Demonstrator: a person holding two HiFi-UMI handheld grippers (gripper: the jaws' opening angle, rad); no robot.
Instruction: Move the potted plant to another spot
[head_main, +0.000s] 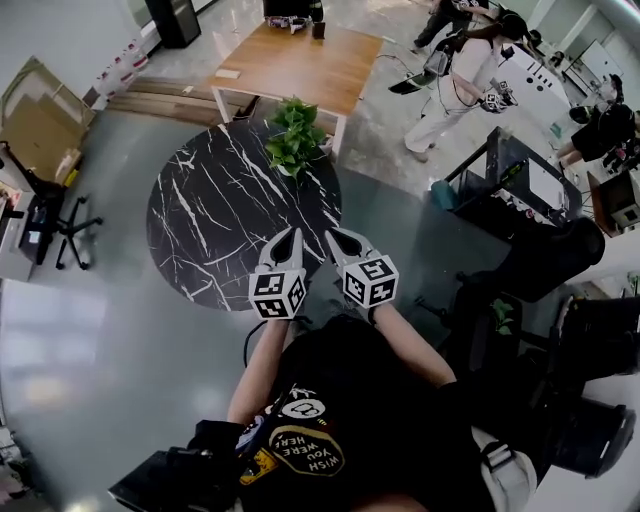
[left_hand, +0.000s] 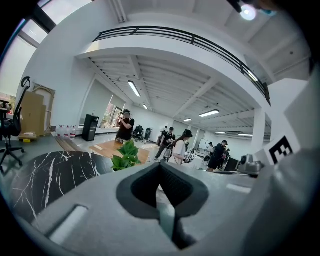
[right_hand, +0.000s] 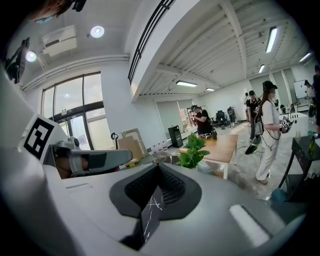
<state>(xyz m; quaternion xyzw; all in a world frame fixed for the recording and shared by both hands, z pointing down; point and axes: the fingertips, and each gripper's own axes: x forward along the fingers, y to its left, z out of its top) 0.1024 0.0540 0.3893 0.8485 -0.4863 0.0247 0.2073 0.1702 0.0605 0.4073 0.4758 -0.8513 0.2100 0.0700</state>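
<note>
Bright, even light from ceiling strip lights (left_hand: 133, 88); heavy fisheye bending, black corners in gripper views; foreground soft.

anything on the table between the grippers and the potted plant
Nothing. In the head view, only bare black marble tabletop lies between the left gripper, the right gripper and the potted plant at its far edge.

Pretty open run here: the round marble table (head_main: 200, 240) is bare all the way from the left gripper (head_main: 291, 233) and right gripper (head_main: 331, 234) over its near side to the potted plant (head_main: 296, 135) on the far rim. A wooden table (head_main: 300, 65) sits tight behind the plant, boxing in that side. The office chair (head_main: 72, 228) is well off to the left, and dark chairs (head_main: 545, 262) crowd the right.
</note>
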